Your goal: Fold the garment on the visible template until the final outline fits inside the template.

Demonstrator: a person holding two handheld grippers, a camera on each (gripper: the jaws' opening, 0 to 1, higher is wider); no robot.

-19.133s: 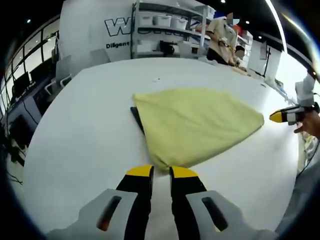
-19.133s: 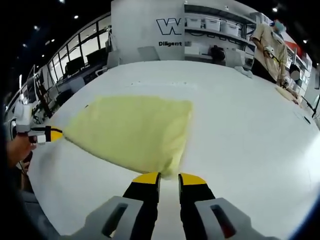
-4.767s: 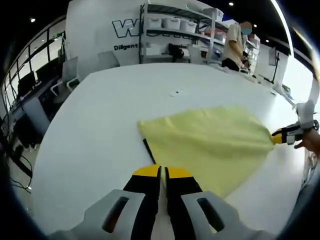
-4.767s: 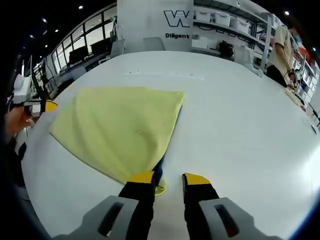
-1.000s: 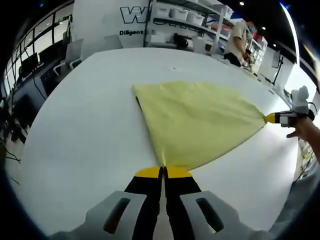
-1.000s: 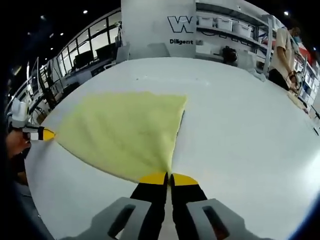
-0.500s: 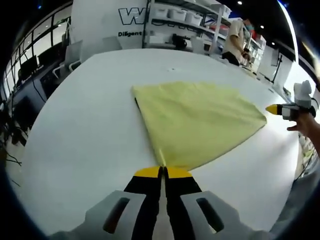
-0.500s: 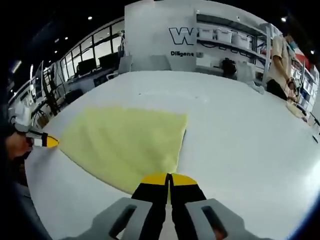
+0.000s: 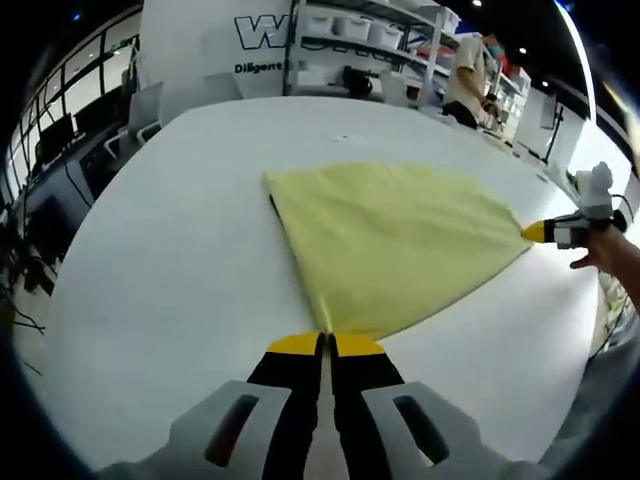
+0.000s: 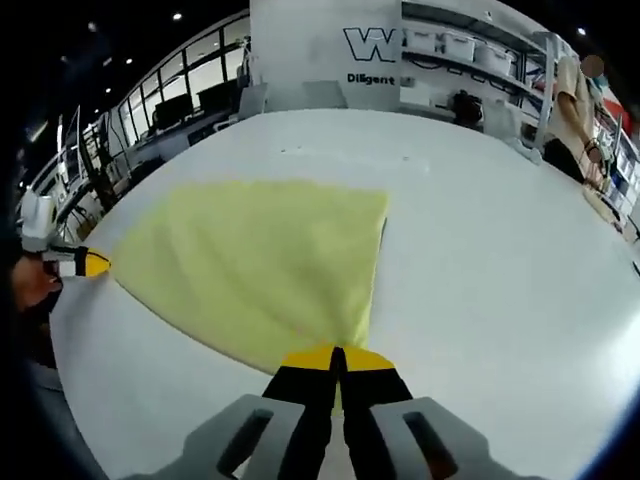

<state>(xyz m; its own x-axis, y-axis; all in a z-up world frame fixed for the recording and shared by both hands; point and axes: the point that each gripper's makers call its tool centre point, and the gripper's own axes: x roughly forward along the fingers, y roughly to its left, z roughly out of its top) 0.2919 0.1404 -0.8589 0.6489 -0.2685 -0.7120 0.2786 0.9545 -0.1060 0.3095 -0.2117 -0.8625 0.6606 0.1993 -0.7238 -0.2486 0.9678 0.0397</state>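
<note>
On the white table, the yellow garment lies flat as a folded panel, with a dark strip of the template showing along its far-left edge in the left gripper view. The same strip shows beside the garment's right edge in the right gripper view.

Gripper state: the left gripper has its jaws closed together on the near corner of the garment. The right gripper is likewise pinched shut on the corner nearest to it. Each gripper's yellow tip also appears at the opposite corner in the other view.

Recommended procedure for the step in hand, judged from the current layout:
1. Keep both corner grips firm, so the cloth does not slip.
2. Lift the two corners together and level.
3. Carry them over toward the opposite edge, keeping the fold line straight.
4. Lay the edge down inside the template outline, then check that no cloth overhangs.

Surface and room: the table is broad, smooth and matte. Beyond it stand shelving with storage bins, a wall sign with large lettering, windows at the left, and a person working at the far right.
</note>
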